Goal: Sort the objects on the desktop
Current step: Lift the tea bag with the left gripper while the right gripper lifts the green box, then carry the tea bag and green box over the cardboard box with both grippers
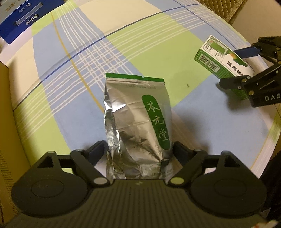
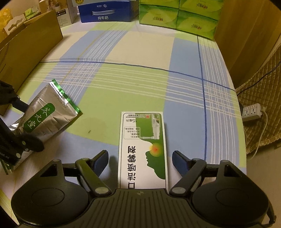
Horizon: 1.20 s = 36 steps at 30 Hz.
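A silver foil tea bag [image 1: 138, 122] with a green label lies on the checked cloth between the open fingers of my left gripper [image 1: 139, 150]. The fingers stand either side of its near end, close to the foil; contact is unclear. The bag also shows in the right wrist view [image 2: 45, 117]. A white and green spray box [image 2: 143, 150] lies flat between the open fingers of my right gripper [image 2: 140, 157], with gaps on both sides. In the left wrist view the box [image 1: 221, 64] sits at the right, with the right gripper [image 1: 237, 68] around it.
A blue milk carton box [image 2: 105, 12] and green tissue packs [image 2: 177, 15] stand at the far edge. A cardboard box [image 2: 26, 50] lines the left side. A power strip [image 2: 251, 112] lies off the right edge on a quilted surface.
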### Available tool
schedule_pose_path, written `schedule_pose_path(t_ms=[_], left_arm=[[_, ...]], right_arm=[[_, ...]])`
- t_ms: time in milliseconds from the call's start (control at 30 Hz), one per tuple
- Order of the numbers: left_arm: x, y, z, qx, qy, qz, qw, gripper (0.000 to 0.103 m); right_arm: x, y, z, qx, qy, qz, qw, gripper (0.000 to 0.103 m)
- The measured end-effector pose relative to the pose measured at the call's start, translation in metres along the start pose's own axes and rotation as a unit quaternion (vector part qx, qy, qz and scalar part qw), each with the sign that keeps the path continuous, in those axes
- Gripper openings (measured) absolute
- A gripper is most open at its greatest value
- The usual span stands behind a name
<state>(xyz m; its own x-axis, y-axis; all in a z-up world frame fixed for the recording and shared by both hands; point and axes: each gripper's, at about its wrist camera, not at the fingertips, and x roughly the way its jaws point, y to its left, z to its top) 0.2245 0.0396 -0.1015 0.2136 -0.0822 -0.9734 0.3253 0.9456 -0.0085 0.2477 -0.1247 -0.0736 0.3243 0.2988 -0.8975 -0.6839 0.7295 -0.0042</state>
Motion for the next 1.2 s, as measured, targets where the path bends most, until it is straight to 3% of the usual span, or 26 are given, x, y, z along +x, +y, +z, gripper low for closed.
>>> schedule_pose_path(t_ms=[167, 433, 567, 933, 1100, 1200], left_arm=[[-0.001, -0.003, -0.002, 0.002, 0.000, 0.000, 1.0000, 0.083], [-0.007, -0.010, -0.001, 0.015, -0.002, -0.004, 0.9999, 0.062], [-0.007, -0.010, -0.002, 0.015, -0.003, -0.004, 0.9999, 0.063], [-0.004, -0.010, -0.005, 0.016, -0.005, -0.003, 0.9999, 0.078], [-0.004, -0.010, -0.005, 0.015, -0.005, -0.003, 0.9999, 0.079], [-0.004, -0.010, -0.005, 0.016, -0.005, -0.005, 0.9998, 0.074]], right_arm=[[0.001, 0.000, -0.002, 0.003, 0.000, 0.000, 1.000, 0.077], [0.002, 0.001, -0.005, 0.004, 0.003, 0.001, 1.000, 0.077], [0.003, 0.001, -0.006, 0.000, 0.005, 0.000, 1.000, 0.077], [0.008, 0.000, -0.009, 0.001, 0.010, 0.004, 1.000, 0.077], [0.008, 0.000, -0.009, 0.002, 0.008, 0.003, 1.000, 0.077], [0.007, 0.000, -0.010, 0.003, 0.006, 0.004, 1.000, 0.076]])
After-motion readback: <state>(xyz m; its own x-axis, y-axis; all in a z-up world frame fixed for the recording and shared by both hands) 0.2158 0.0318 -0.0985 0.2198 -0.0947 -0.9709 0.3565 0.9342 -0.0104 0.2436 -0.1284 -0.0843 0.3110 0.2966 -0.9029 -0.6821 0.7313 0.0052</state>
